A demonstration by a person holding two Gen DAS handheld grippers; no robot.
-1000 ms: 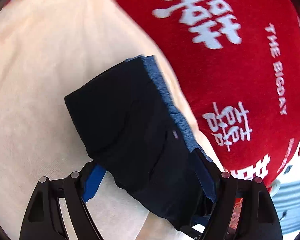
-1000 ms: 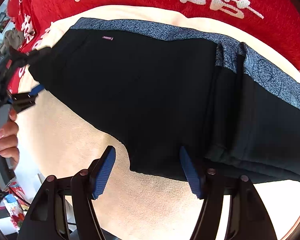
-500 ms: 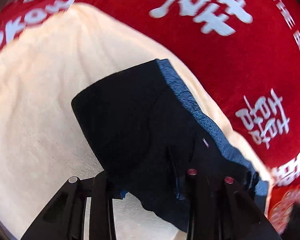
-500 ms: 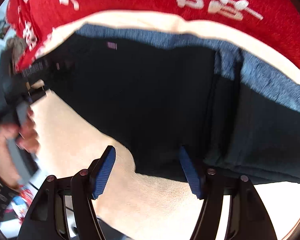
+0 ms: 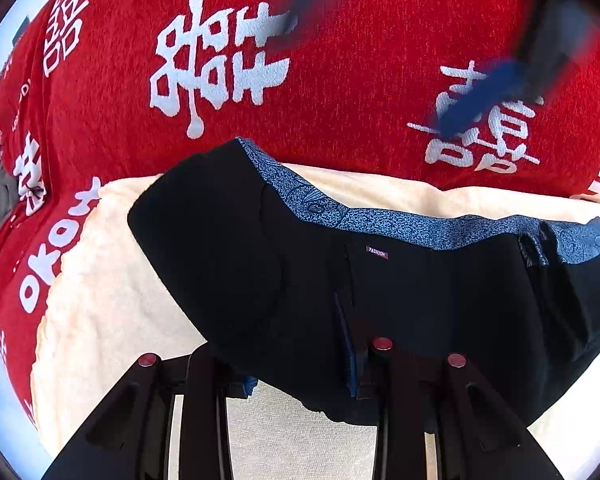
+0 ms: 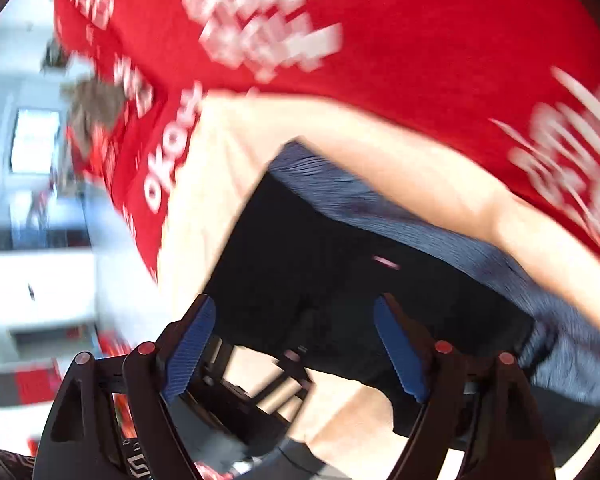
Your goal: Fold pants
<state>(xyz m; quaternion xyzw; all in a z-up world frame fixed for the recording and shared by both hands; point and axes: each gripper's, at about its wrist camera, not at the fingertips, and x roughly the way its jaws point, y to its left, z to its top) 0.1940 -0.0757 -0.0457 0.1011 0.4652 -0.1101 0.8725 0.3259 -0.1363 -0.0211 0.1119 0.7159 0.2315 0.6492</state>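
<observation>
A red knitted blanket with white characters [image 5: 340, 92] covers the surface, and a cream terry towel [image 5: 100, 280] lies on it. On the towel rest the folded black pants with a blue patterned waistband [image 5: 420, 292], a small "FASHION" tag [image 5: 377, 252] near the band. The left claw [image 5: 300, 364] pinches the near edge of the pants. In the blurred right wrist view, the right claw [image 6: 300, 344] appears spread wide above the pants, gripping nothing.
</observation>
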